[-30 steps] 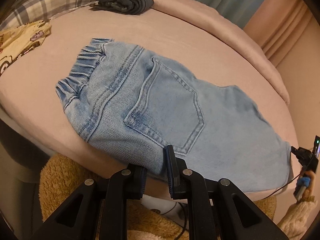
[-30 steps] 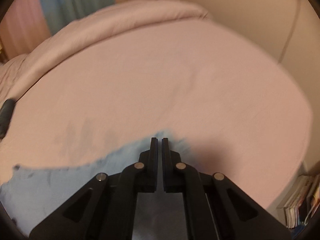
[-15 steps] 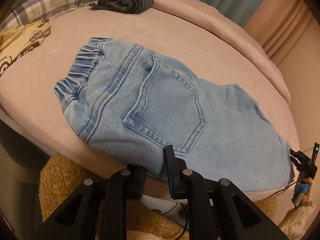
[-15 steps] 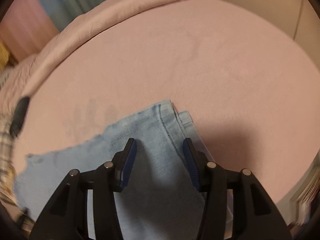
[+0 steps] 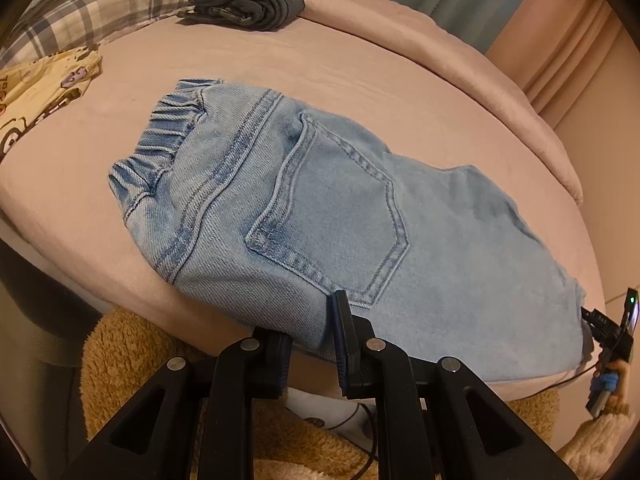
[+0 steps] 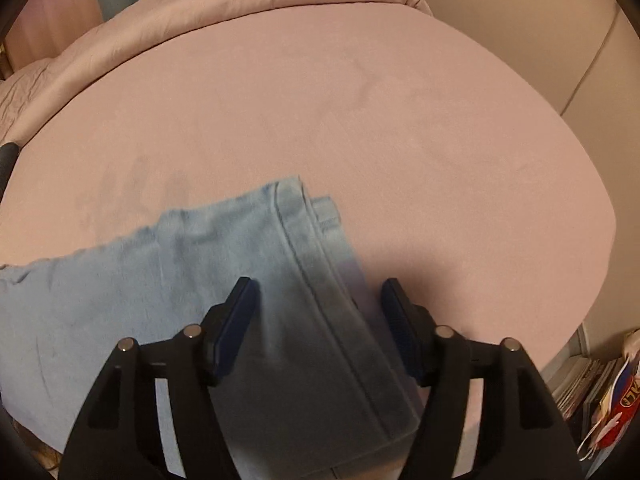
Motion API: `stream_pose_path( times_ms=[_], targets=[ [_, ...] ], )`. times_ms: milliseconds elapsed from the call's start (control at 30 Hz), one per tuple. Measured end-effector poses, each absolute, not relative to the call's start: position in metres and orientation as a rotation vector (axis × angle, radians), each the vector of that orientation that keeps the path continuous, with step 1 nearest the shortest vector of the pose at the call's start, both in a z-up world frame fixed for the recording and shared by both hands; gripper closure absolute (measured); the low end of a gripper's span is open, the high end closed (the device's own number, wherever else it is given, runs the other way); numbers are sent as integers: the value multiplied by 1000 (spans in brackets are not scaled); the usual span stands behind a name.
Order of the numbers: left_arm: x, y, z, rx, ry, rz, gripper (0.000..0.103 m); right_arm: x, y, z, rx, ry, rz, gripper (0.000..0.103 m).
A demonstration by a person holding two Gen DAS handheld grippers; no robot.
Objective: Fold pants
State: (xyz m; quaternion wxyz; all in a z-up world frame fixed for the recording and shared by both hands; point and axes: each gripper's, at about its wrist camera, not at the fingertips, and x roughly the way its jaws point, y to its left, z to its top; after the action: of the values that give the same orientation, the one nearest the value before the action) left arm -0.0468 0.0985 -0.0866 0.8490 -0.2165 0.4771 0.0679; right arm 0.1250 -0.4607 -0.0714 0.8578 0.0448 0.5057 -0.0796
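Note:
Light blue denim pants [image 5: 320, 216] lie folded on the pink bed [image 5: 360, 72], elastic waistband to the left, back pocket up. My left gripper [image 5: 310, 320] is open at the bed's near edge, its jaws on either side of the denim's near fold. In the right wrist view the hem end of the pants [image 6: 240, 280] lies flat on the bed [image 6: 360, 120]. My right gripper [image 6: 318, 308] is open above it, holding nothing, jaws wide on either side of the hemmed edge.
A folded dark garment [image 5: 248, 4] lies at the far side of the bed, near a plaid pillow [image 5: 88, 8] and a yellow printed cloth [image 5: 40, 92]. A brown fuzzy rug [image 5: 132, 360] lies below the bed edge. Books [image 6: 600, 392] stand at the right.
My right gripper was shut on the pants' hem; it has opened wide, let the hem lie flat on the bed, and pulled back. My left gripper has hardly moved.

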Motion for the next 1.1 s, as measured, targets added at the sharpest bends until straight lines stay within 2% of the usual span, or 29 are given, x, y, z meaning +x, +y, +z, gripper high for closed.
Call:
stream_pose_path(
  times_ms=[33, 67, 133, 167, 200, 267, 467, 533, 567, 600, 667, 833, 1033, 1100],
  targets=[
    [-47, 99, -87, -461, 1004, 143, 89, 123, -463, -73, 115, 1049, -165, 40],
    [-47, 99, -87, -468, 1001, 142, 89, 119, -465, -74, 131, 1032, -153, 47],
    [-48, 100, -87, -475, 1001, 141, 89, 112, -467, -73, 149, 1004, -133, 65],
    [-48, 100, -86, -471, 1001, 140, 89, 109, -467, -72, 150, 996, -133, 80],
    [-48, 99, -84, -466, 1000, 140, 89, 106, -468, -70, 160, 984, -134, 87],
    [-49, 96, -80, -462, 992, 128, 89, 100, -470, -64, 212, 954, -143, 89],
    [-54, 88, -60, -450, 936, 72, 89, 79, -466, -41, 268, 827, -173, 89],
    [-52, 88, -63, -444, 942, 75, 89, 82, -463, -40, 227, 853, -173, 86],
    [-50, 88, -66, -443, 952, 84, 89, 82, -465, -41, 218, 874, -186, 78],
    [-49, 89, -69, -444, 962, 93, 89, 88, -466, -46, 212, 902, -206, 75],
    [-47, 91, -74, -446, 981, 103, 89, 90, -475, -55, 233, 954, -236, 75],
    [-45, 95, -81, -469, 1008, 107, 89, 79, -499, -56, 398, 956, -142, 75],
    [-45, 90, -80, -454, 1006, 113, 89, 49, -502, -54, 466, 954, -83, 75],
    [-45, 90, -80, -458, 1006, 111, 89, 39, -499, -50, 482, 938, -48, 69]
  ],
)
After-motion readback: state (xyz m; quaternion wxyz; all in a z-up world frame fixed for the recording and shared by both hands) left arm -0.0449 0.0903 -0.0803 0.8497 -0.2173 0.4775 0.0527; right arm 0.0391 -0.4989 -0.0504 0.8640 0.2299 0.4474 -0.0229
